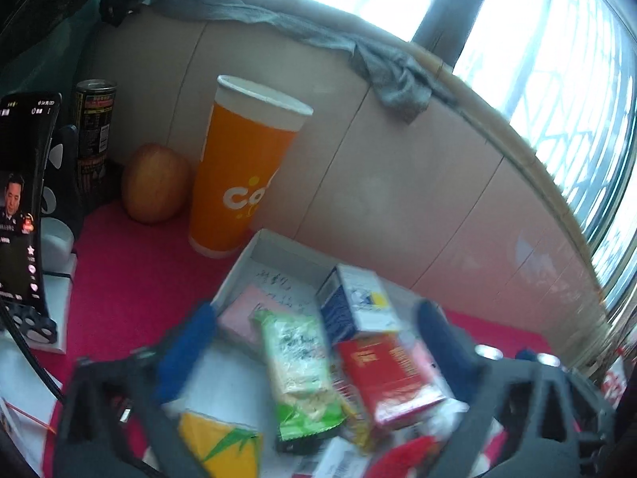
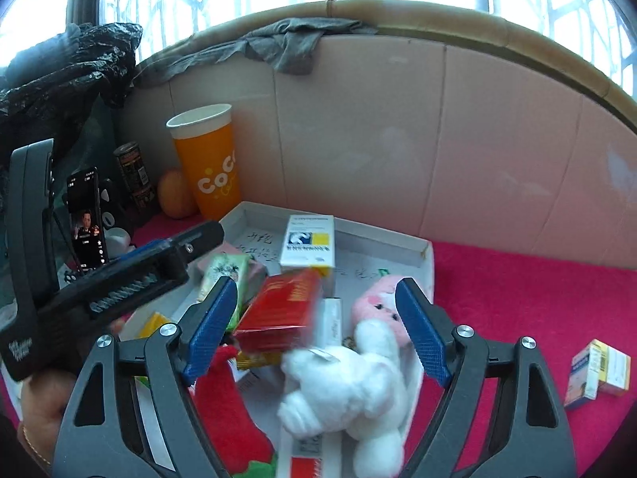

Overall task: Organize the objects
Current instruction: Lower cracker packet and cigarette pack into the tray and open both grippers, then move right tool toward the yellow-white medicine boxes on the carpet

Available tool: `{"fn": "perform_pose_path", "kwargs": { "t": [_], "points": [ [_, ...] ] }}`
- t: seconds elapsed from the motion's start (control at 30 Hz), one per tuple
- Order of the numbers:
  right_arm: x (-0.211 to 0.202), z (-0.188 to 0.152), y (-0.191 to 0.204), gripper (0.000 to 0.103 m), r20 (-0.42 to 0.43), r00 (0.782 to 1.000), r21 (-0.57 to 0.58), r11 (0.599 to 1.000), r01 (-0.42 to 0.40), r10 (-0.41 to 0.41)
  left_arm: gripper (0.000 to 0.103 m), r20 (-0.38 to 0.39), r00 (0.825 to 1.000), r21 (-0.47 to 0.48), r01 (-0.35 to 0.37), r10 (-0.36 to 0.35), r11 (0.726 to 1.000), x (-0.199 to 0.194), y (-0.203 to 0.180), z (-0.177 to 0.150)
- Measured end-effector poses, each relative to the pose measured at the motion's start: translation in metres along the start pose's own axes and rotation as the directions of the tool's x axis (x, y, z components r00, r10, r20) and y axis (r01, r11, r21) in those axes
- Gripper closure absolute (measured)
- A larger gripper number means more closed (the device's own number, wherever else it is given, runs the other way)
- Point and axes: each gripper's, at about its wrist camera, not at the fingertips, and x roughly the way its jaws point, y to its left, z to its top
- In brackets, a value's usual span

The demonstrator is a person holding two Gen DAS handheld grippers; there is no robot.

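A shallow white box tray [image 2: 426,255] on the red cloth holds a blurred red carton [image 2: 284,310], a white and blue carton [image 2: 308,245], a green snack packet [image 2: 223,275], a white plush toy [image 2: 350,382], a pink plush [image 2: 378,302] and a red item [image 2: 231,414]. My right gripper [image 2: 314,330] is open above the tray, empty. My left gripper [image 1: 314,342] is open over the red carton [image 1: 390,378], green packet [image 1: 298,370] and blue and white carton [image 1: 354,302]; its body shows in the right wrist view [image 2: 119,279].
An orange paper cup [image 2: 211,163], an apple [image 2: 175,195], a dark can [image 2: 133,171] and a phone on a stand [image 2: 87,219] stand at the back left. Two small cartons [image 2: 597,374] lie on the red cloth at right. A padded headboard rises behind.
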Motion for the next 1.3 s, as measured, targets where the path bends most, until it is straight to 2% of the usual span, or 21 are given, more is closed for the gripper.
{"fn": "perform_pose_path", "kwargs": {
  "t": [0.1, 0.23, 0.5, 0.77, 1.07, 1.2, 1.3],
  "points": [
    [-0.017, -0.007, -0.006, 0.018, 0.038, 0.999, 0.008, 1.0, 0.019, -0.019, 0.0, 0.056, 0.998, 0.007, 0.014, -0.014, 1.0, -0.009, -0.005, 0.0],
    [-0.034, -0.016, -0.014, 0.017, 0.071, 0.996, 0.013, 0.999, 0.044, -0.045, 0.0, 0.061, 0.998, 0.039, 0.018, -0.021, 0.999, -0.011, -0.013, -0.001],
    [-0.052, -0.029, -0.036, 0.017, 0.082, 0.994, 0.071, 0.995, 0.069, -0.074, 0.0, 0.072, 0.996, 0.08, 0.039, -0.045, 0.996, -0.012, -0.026, -0.002],
    [-0.063, -0.049, -0.074, 0.017, 0.067, 0.987, 0.153, 0.979, 0.138, -0.149, 0.0, 0.052, 0.996, 0.123, 0.062, -0.069, 0.99, -0.009, -0.039, -0.008],
    [-0.081, -0.081, -0.139, 0.017, 0.009, 0.962, 0.26, 0.929, 0.262, -0.274, 0.0, 0.049, 0.995, 0.115, 0.082, -0.088, 0.99, -0.008, -0.04, -0.009],
    [-0.092, -0.104, -0.175, 0.017, -0.048, 0.936, 0.309, 0.886, 0.345, -0.348, 0.0, 0.048, 0.994, 0.116, 0.087, -0.093, 0.989, -0.009, -0.041, -0.01],
    [-0.105, -0.123, -0.206, 0.017, -0.094, 0.913, 0.364, 0.839, 0.404, -0.398, 0.0, 0.047, 0.993, 0.12, 0.1, -0.106, 0.988, -0.01, -0.046, -0.011]
  ]
}}
